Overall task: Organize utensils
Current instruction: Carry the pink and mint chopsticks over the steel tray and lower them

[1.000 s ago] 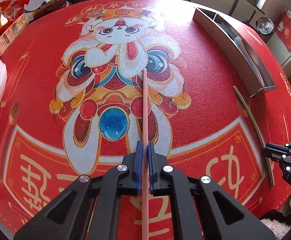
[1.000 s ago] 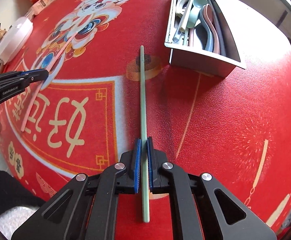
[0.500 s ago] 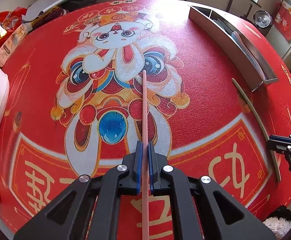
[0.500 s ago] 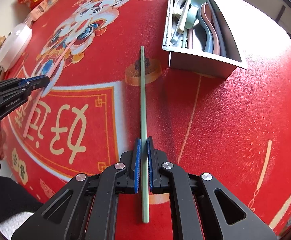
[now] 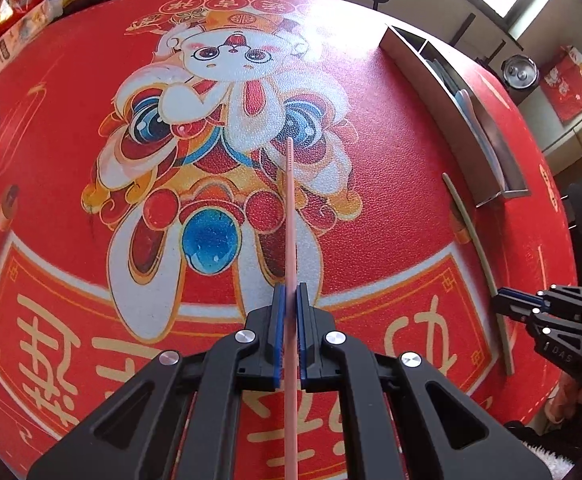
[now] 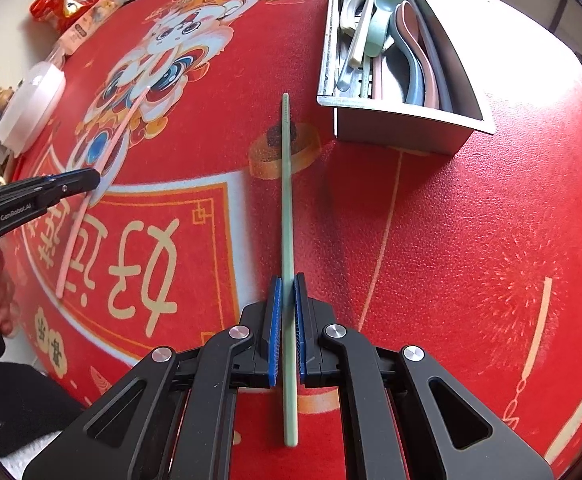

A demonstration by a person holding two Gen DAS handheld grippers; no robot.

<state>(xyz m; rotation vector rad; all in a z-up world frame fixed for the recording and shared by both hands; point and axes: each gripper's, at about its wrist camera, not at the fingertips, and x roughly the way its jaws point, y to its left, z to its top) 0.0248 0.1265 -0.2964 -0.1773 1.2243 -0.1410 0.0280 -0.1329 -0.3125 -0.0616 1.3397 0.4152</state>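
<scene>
Your left gripper (image 5: 289,300) is clamped on the pink chopstick (image 5: 291,216); your right gripper (image 6: 287,292) grips the green chopstick (image 6: 287,184) — its tip near the utensil tray (image 6: 403,128), the pink one well apart from it.

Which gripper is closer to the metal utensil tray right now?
Right. The right gripper, holding the green chopstick, points just left of the tray; the left gripper sits farther left, with the pink chopstick.
</scene>
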